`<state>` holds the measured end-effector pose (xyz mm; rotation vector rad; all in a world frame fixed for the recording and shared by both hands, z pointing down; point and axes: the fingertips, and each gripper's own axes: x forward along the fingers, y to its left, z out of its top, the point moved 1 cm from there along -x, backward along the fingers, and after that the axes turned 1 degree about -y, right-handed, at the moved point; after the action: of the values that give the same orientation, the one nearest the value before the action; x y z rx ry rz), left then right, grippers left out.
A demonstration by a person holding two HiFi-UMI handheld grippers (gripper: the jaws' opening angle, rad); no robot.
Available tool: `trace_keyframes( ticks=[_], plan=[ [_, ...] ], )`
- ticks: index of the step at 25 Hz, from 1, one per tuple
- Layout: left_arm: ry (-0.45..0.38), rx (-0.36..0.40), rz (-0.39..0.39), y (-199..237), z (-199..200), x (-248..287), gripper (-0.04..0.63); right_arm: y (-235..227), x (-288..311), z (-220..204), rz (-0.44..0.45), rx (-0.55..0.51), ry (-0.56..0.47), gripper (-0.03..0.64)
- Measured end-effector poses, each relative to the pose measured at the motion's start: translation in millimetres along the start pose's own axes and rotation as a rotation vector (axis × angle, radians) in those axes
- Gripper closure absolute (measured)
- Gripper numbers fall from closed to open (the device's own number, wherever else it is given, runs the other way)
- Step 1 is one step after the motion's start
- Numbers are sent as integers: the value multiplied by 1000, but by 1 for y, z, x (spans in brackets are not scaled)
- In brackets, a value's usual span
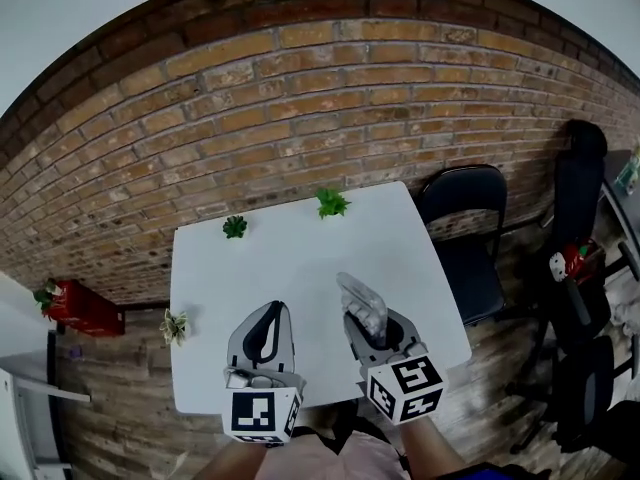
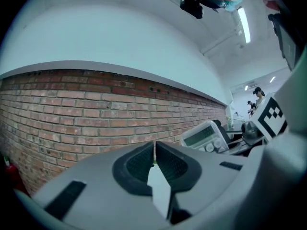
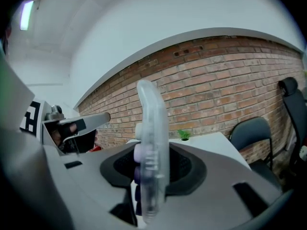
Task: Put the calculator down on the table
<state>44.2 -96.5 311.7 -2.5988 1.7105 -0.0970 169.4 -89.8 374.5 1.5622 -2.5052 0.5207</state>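
**Calculator held upright in the right gripper over the white table**

The calculator [image 3: 152,143] is clamped between the pads of the right gripper [image 1: 365,326]. In the right gripper view it is seen edge-on, standing upright, its clear casing rising well above the jaws. Its display and round buttons are turned towards the left gripper [image 1: 270,318], in whose view they are seen at the right. The calculator is carried above the near part of the table [image 1: 300,258] and is not laid on the top.

The jaws of the left gripper are pressed together, and nothing is held between them. Both grippers are held side by side, near each other, over the table's near edge.

Two small green plants [image 1: 235,227] [image 1: 331,203] are set along the far edge of the table, close to the brick wall [image 1: 300,98]. A black chair [image 1: 470,228] is placed just beside the table's right side.
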Motion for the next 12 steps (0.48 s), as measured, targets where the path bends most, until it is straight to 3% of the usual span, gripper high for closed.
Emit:
trace_keyframes(
  ticks=[6, 12],
  plan=[
    [-33, 16, 102, 20, 15, 18, 572, -15, 31, 30, 64, -43, -11, 482],
    [-60, -4, 169, 54, 18, 21, 572, -1, 60, 44, 103, -81, -6, 482]
  ],
)
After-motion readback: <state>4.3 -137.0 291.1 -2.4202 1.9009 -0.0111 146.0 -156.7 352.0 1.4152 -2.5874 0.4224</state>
